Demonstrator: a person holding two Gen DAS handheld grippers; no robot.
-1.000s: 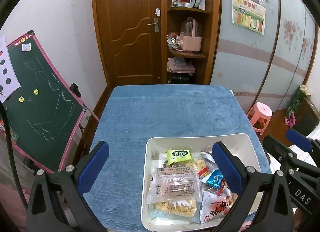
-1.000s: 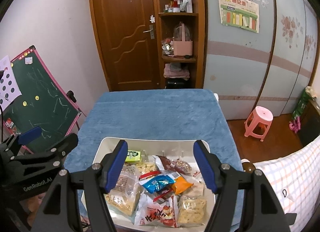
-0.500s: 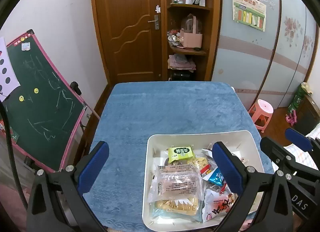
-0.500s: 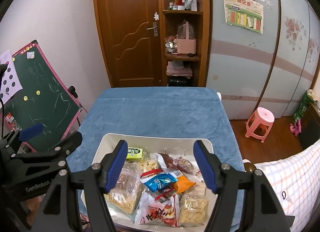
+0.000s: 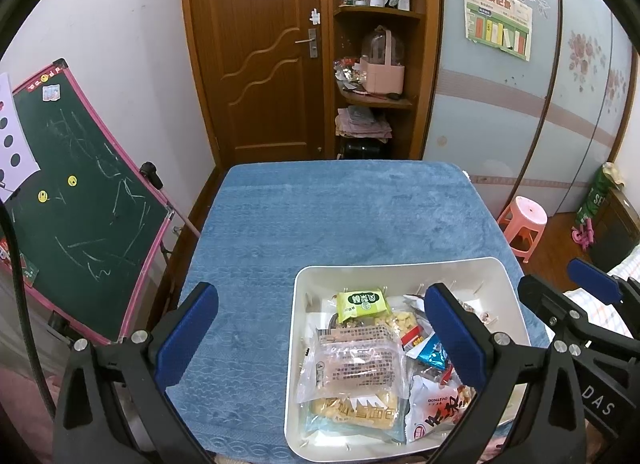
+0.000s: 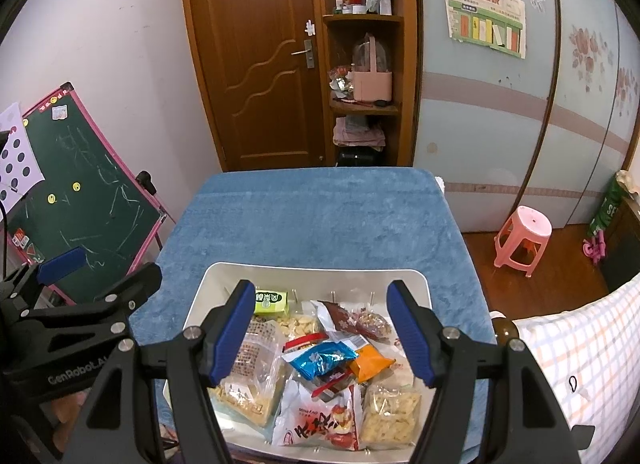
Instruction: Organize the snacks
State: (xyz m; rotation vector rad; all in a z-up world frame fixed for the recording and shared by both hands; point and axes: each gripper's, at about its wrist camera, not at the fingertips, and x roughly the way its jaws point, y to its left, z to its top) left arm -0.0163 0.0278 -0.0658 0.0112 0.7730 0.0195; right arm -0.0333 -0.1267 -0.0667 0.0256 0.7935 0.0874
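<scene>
With both sets of jaws standing apart and nothing between them, I hold the left gripper [image 5: 320, 338] and the right gripper [image 6: 322, 332] above the near end of the table [image 5: 320, 215]. Right gripper is centred over the white bin [image 6: 316, 270]; left sits off its left side, its right finger over the bin.

Snacks lie heaped in the bin: a green packet [image 5: 362, 304] at the far side, a clear biscuit bag [image 5: 354, 364], a blue wrapper [image 6: 322, 358], an orange one [image 6: 370, 364], a red-and-white bag [image 6: 316, 420]. None lies out on the blue cloth.

Risks: packets overlap, so closing on one may drag a neighbour; slick film may slip from the pads; the grippers are near each other and could collide.

Pose: both tilted forward and down, side by side.
</scene>
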